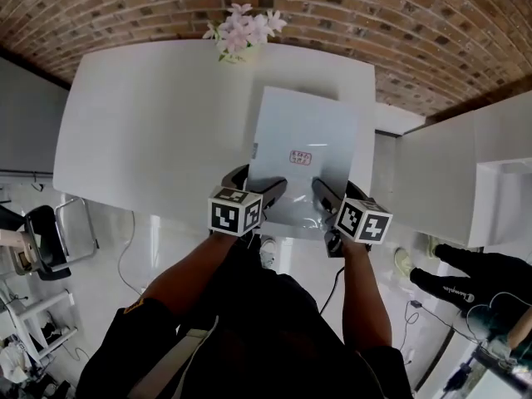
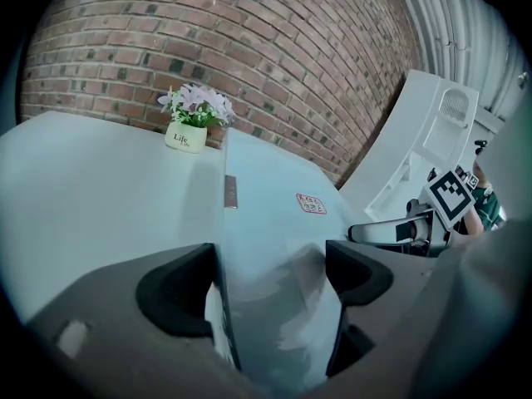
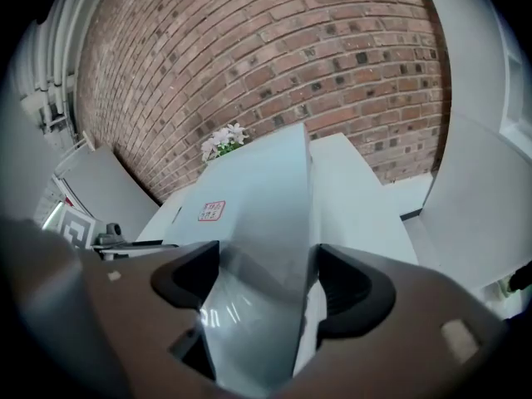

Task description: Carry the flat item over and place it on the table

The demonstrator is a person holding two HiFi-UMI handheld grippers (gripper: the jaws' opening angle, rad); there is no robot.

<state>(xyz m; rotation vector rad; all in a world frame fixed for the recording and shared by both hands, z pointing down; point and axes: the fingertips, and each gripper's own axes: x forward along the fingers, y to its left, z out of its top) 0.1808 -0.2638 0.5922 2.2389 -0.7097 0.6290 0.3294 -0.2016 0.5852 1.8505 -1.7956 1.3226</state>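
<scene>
The flat item [image 1: 303, 140] is a pale blue-grey sheet with a small red label. It reaches out over the near right part of the white table [image 1: 166, 123], and I cannot tell whether it touches the top. Its near edge sticks out past the table's edge. My left gripper [image 1: 268, 191] is shut on the near left corner, and my right gripper [image 1: 324, 193] is shut on the near right corner. In the left gripper view the flat item [image 2: 266, 223] runs between the jaws of the left gripper [image 2: 270, 281]. In the right gripper view the flat item [image 3: 266, 189] does the same in the right gripper [image 3: 270, 285].
A small pot of pink flowers [image 1: 241, 36] stands at the table's far edge against the brick wall [image 1: 332, 7]. A white counter [image 1: 465, 173] stands to the right, with something black like a glove [image 1: 474, 281] below it. A chair [image 1: 50, 239] is on the floor at the left.
</scene>
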